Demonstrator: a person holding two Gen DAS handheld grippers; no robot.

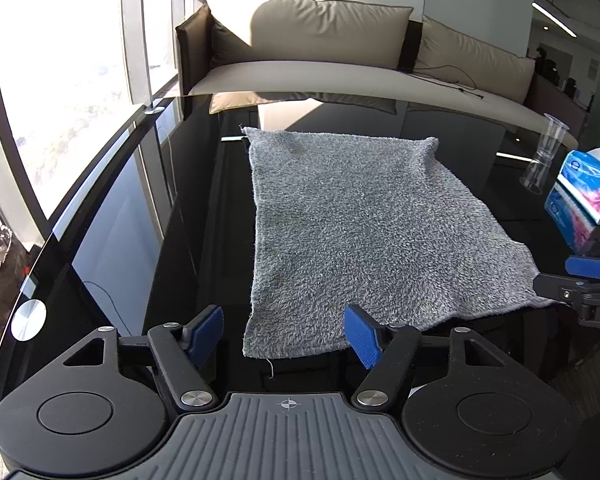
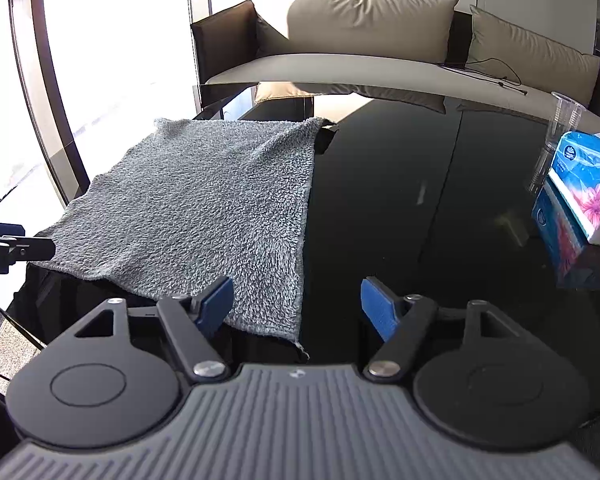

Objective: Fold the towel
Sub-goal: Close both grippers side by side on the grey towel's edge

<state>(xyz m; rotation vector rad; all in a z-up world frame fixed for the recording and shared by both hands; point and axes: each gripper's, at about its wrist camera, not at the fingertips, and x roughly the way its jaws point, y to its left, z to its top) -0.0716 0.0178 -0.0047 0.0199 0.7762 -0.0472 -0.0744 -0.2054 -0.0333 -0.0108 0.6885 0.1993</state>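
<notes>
A grey fluffy towel (image 1: 360, 220) (image 2: 204, 200) lies spread flat on a glossy black table (image 1: 188, 240) (image 2: 420, 200). My left gripper (image 1: 284, 332) is open at the towel's near left corner, which lies between its blue pads without either pad pressing on it. My right gripper (image 2: 298, 304) is open at the near right corner; the towel's edge lies close to its left pad, with bare table under the right one. In the left wrist view, the right gripper (image 1: 580, 276) shows at the towel's right corner.
A blue tissue box (image 1: 588, 188) (image 2: 584, 192) and a clear plastic cup (image 1: 548, 148) (image 2: 564, 120) stand at the table's right side. A beige sofa (image 1: 320, 52) sits behind the table. Large windows run along the left, past the table's curved edge (image 1: 40, 256).
</notes>
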